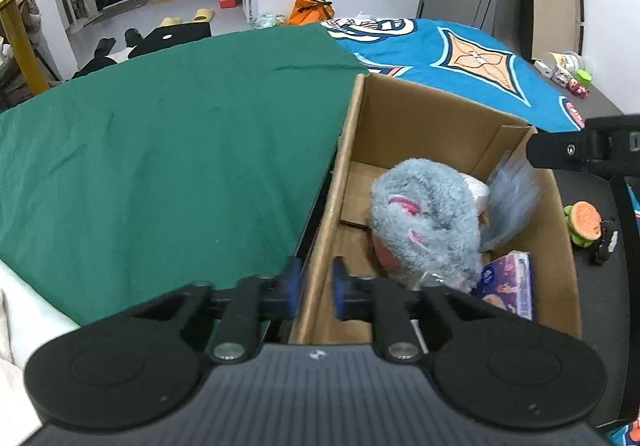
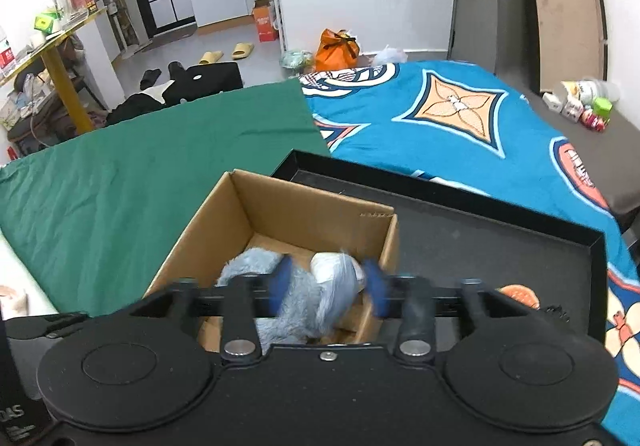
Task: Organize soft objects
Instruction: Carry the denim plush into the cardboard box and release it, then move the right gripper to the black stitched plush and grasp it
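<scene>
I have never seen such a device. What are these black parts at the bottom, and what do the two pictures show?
A person holds a two-finger gripper in each hand; each carries a camera looking along its fingers. The left view shows the left gripper shut on the wall of the cardboard box. The right view shows the right gripper open above a grey plush toy lying in that box. The box stands in a black tray beside a green cloth.

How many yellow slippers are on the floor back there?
2. One yellow slipper lies on the floor past the green cloth; the other slipper lies just to its right. More may be hidden behind the bed.
</scene>
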A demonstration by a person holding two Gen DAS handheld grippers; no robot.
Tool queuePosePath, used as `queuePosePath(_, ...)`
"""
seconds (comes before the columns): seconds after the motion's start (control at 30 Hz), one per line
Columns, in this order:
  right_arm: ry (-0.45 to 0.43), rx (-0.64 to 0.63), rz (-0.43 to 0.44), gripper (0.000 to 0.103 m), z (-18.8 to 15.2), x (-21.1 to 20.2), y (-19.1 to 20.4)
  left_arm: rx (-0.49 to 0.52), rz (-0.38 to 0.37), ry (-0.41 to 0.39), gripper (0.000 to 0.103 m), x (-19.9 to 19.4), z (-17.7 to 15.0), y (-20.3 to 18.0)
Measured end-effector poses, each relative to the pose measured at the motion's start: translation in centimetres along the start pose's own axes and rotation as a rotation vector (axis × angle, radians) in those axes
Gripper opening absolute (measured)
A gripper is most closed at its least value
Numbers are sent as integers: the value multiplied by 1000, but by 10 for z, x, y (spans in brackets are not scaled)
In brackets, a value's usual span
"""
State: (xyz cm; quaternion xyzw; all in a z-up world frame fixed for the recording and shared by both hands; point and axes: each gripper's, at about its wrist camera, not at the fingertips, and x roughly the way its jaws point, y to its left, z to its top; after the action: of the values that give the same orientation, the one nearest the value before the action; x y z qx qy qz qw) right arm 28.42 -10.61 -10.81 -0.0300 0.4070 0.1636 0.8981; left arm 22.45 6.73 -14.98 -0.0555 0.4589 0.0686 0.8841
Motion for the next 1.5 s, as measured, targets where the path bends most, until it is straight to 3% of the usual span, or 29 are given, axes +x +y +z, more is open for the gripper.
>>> queuePosePath(0.53,4,18,-62,56,-11,-22,-47,4,20,-14,13,-6,1,-6)
queuePosePath(0.87,30,55,-77,62,-32,-25,-83,59,92,-55,17,-11,4,-23)
queuePosePath(1.33,53,240,-97,62,-60,-12,-152,146,166,-69,55,-5,4,-47)
queuePosePath(1.5,69,276,-97,63,-65,2,-167,182,185,-60,57,1,3,-60)
